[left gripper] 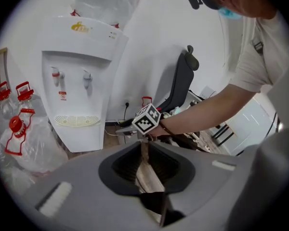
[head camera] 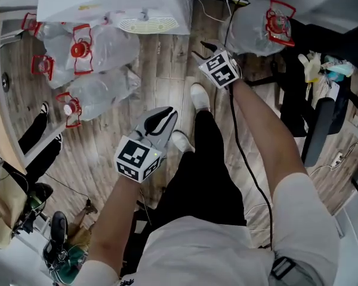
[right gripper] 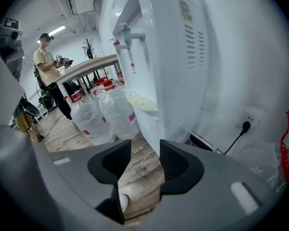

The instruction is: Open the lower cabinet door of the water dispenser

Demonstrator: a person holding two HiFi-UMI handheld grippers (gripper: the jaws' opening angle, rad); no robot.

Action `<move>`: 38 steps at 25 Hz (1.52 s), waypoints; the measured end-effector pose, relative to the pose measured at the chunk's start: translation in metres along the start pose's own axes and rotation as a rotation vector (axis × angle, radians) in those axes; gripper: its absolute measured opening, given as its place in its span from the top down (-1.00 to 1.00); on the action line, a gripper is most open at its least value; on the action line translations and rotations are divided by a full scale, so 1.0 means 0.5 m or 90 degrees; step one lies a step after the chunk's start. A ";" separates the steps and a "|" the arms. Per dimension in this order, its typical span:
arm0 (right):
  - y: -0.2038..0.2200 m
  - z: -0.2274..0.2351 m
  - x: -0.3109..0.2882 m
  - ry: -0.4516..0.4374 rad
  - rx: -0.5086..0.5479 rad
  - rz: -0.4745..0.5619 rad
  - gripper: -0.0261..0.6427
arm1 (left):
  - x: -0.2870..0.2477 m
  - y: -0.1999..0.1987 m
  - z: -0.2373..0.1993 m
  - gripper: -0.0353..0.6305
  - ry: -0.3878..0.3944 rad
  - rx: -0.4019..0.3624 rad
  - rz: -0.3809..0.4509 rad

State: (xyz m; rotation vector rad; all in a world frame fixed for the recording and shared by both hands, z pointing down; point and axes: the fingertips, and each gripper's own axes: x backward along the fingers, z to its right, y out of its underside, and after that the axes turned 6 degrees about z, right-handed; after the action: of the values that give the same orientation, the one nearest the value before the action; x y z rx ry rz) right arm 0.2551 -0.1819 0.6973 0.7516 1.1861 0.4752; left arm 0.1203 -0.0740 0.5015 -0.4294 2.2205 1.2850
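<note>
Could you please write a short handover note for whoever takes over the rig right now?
Left tongs: almost together, empty, above the floor.
Right tongs: open, empty, closer to the water dispenser, not touching it.
Lower cabinet door: below the drip tray, looks closed.
Done: nothing on the door yet.
Left: reach the door, grip its edge and pull it open.
</note>
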 end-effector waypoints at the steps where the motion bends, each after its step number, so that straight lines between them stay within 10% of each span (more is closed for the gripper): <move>1: 0.004 0.012 -0.021 -0.002 0.005 -0.001 0.43 | -0.017 -0.002 -0.008 0.74 0.003 -0.001 -0.001; 16: 0.047 0.119 -0.285 -0.002 0.062 -0.012 0.34 | -0.157 0.026 -0.120 0.74 0.012 0.014 0.032; 38: 0.053 0.102 -0.288 0.035 0.071 -0.022 0.38 | -0.154 0.075 -0.132 0.74 0.009 0.029 0.063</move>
State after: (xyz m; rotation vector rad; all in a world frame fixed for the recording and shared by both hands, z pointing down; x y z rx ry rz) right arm 0.2583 -0.2772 0.8195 0.8173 1.2829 0.4049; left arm 0.1443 -0.1119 0.6000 -0.3154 2.3036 1.2828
